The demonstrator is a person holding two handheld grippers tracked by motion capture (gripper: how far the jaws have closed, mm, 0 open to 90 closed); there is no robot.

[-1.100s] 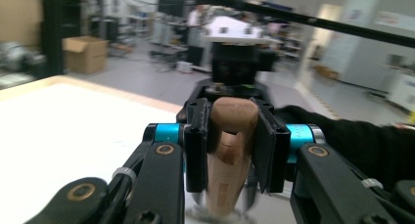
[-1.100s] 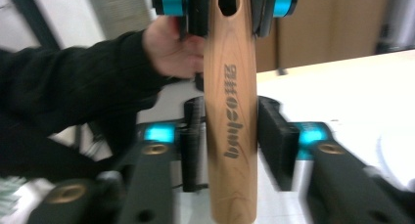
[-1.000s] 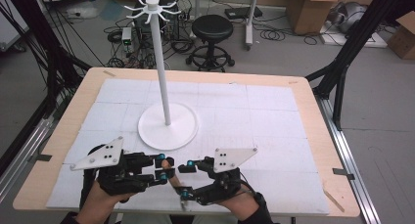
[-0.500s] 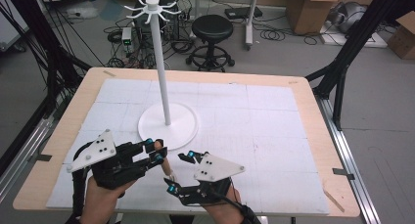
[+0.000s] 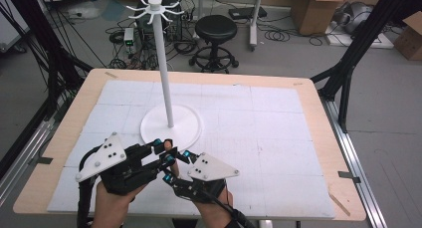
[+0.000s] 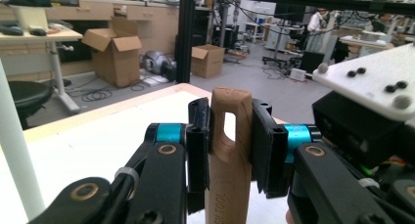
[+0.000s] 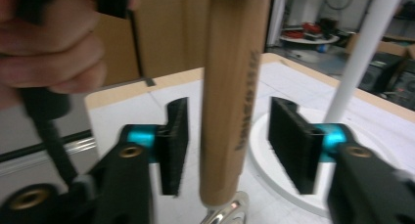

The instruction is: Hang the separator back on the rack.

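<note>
Taking the tall white stand with the round base [image 5: 170, 126] as landmark, both grippers hang over the table [image 5: 308, 96] just in front of this base, on the person's side.

The left gripper [image 5: 161, 151] is in front of the base and a little to its left. In the left gripper view its two black jaws are pressed on both flat sides of a light brown wooden handle with a long slot near its rounded end [image 6: 230, 145]. The handle stands upright between them, its slotted end rises above the jaws and its lower part goes down out of the picture. So this gripper is gripping the handle firmly. The left hand [image 5: 112, 208] holds the gripper from below.

The right gripper [image 5: 174, 168] is close beside the left one, in front of the base and slightly more to the person, and the tips of the two almost meet. In the right gripper view [image 7: 227, 145] the same wooden handle [image 7: 232, 87] hangs upright between its jaws, a little nearer to the left jaw, and a shiny metal part [image 7: 227, 209] shows at its lower end. There is a free gap on each side, so the pads do not touch the wood. These jaws have just been closing, but they are apart from the handle now. The white pole of the stand [image 7: 362, 53] rises behind the right jaw.
</note>
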